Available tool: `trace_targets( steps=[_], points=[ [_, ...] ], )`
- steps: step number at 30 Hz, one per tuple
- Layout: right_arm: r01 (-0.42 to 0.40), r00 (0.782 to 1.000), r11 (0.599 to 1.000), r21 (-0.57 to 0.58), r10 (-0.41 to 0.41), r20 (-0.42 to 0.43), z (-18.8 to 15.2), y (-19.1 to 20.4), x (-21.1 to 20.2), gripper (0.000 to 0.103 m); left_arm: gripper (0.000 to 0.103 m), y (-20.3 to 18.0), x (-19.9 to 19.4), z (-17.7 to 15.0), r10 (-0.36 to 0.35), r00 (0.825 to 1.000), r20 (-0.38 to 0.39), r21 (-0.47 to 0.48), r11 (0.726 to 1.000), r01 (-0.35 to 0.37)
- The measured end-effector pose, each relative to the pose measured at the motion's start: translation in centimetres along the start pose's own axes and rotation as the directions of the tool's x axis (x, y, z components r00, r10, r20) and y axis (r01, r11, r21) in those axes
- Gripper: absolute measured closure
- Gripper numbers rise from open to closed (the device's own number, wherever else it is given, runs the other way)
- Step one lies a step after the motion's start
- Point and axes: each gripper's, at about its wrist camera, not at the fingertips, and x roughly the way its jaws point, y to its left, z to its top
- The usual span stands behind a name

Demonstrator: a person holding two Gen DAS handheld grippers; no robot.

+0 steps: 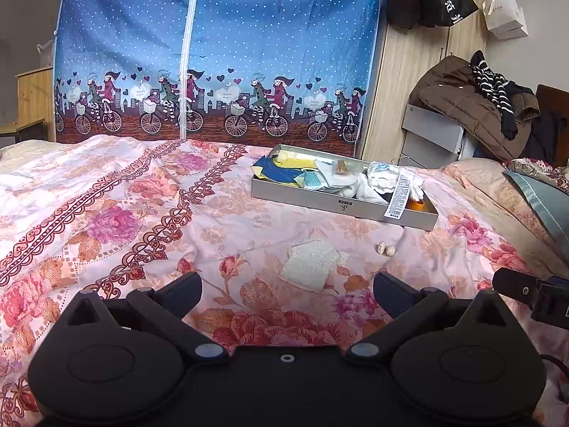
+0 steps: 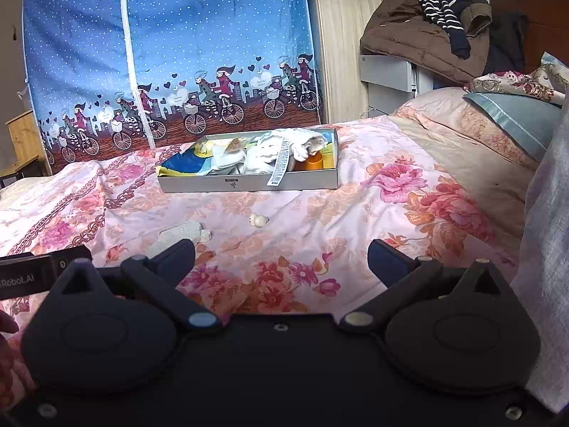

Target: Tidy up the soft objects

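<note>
While both grippers spread, left gripper, right gripper, "Robot.AI" label legible.

Blue bicycle-print wardrobe cover behind bed, brown coat w/ striped garment at right.

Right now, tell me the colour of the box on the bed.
The box is grey; right wrist view shows it best.

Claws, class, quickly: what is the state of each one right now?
Left claw: open, holding nothing.
Right claw: open, holding nothing.
</note>
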Motion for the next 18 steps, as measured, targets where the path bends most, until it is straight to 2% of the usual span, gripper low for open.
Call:
trace_targets(
  steps=[18],
  points=[
    [-0.005,1.000,1.000,-0.001,0.005,-0.009,-0.12,0.27,-0.09,0.000,0.001,-0.40,0.01,-0.24,-0.001,1.000,0.003,0.021,1.000,0.001]
  ],
)
